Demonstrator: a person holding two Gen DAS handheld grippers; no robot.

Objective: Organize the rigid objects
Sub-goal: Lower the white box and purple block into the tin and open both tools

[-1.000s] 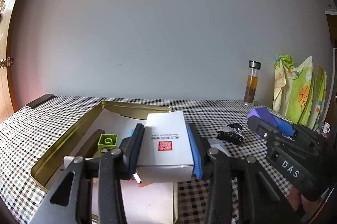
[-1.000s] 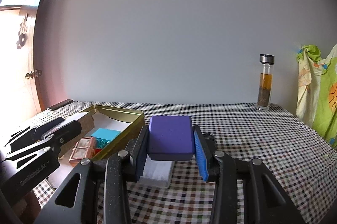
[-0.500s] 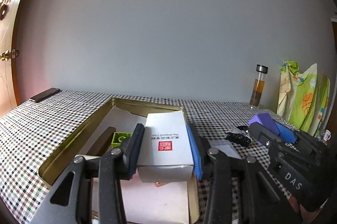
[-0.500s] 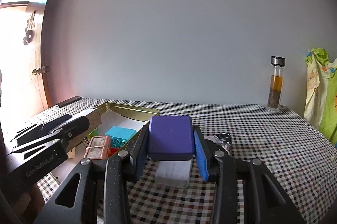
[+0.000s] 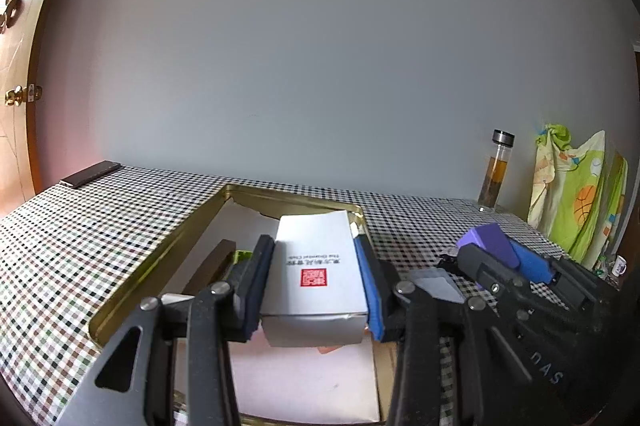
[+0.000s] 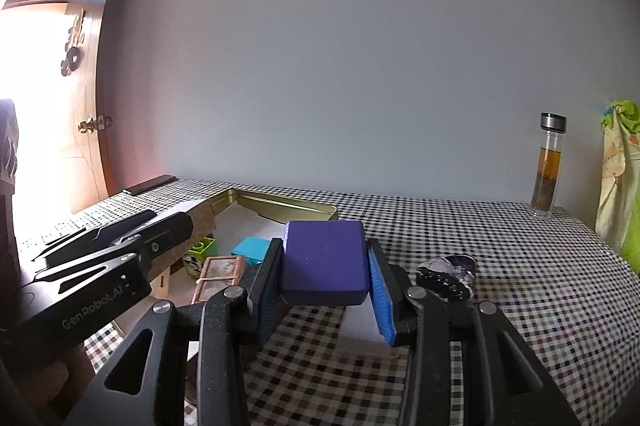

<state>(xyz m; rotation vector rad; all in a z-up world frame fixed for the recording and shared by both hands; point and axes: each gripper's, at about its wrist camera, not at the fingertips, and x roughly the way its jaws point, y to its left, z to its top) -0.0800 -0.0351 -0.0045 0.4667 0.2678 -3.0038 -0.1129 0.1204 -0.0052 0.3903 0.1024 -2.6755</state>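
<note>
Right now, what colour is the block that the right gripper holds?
Purple, a plain rectangular block; it shows best in the right wrist view, clamped between the right gripper fingers.

Plain grey wall [image 5: 320,46], wooden door [image 6: 86,114], checked tablecloth [image 6: 520,266].

This looks like a room in a home: a table under a checkered tablecloth [image 6: 500,266] stands against a plain pale wall, beside a wooden door [image 6: 60,130] with a brass knob, a glass tea bottle [image 6: 549,166] and a child-patterned cloth [image 5: 576,186] hanging nearby.
</note>
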